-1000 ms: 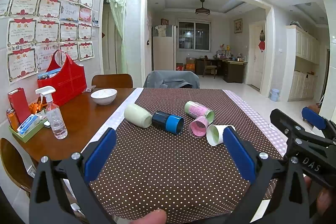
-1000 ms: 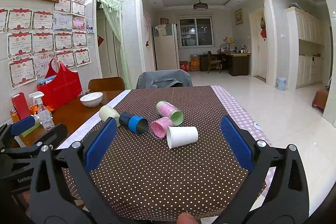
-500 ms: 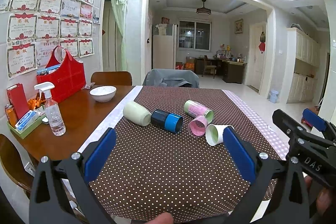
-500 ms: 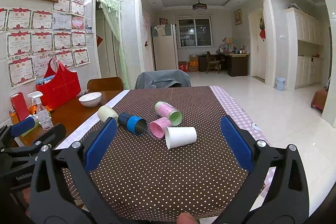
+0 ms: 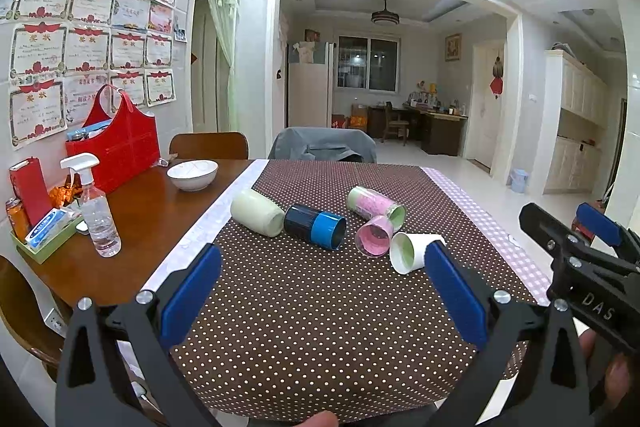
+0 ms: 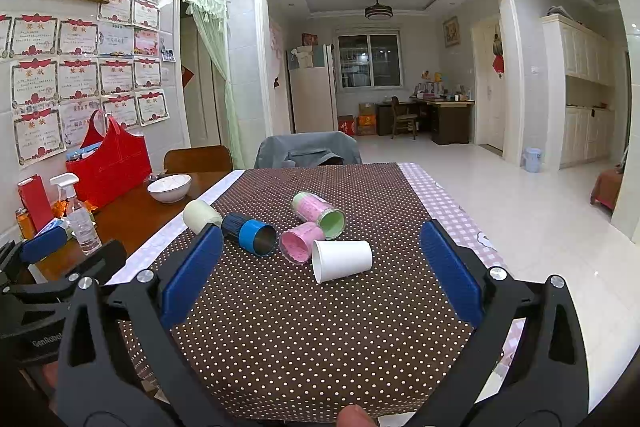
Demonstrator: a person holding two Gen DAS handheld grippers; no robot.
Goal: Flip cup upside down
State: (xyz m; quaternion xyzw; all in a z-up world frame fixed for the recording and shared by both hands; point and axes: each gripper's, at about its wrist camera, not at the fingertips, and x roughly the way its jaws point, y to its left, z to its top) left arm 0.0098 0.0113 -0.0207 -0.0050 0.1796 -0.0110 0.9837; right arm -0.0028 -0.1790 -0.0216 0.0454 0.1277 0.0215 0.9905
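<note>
Several cups lie on their sides on the brown dotted cloth: a cream cup, a dark blue cup with a light blue band, a pink and green patterned cup, a small pink cup and a white paper cup. The right wrist view shows the white paper cup, pink cup and blue cup. My left gripper is open and empty, short of the cups. My right gripper is open and empty, the white cup ahead between its fingers.
On the wooden table at left stand a white bowl, a spray bottle, a red bag and a green tray of small items. Chairs stand at the far edge. The other gripper shows at right.
Both grippers have crept slightly forward and up; the cups sit a little lower and closer in view. Nothing on the table has moved and both grippers stay open.
</note>
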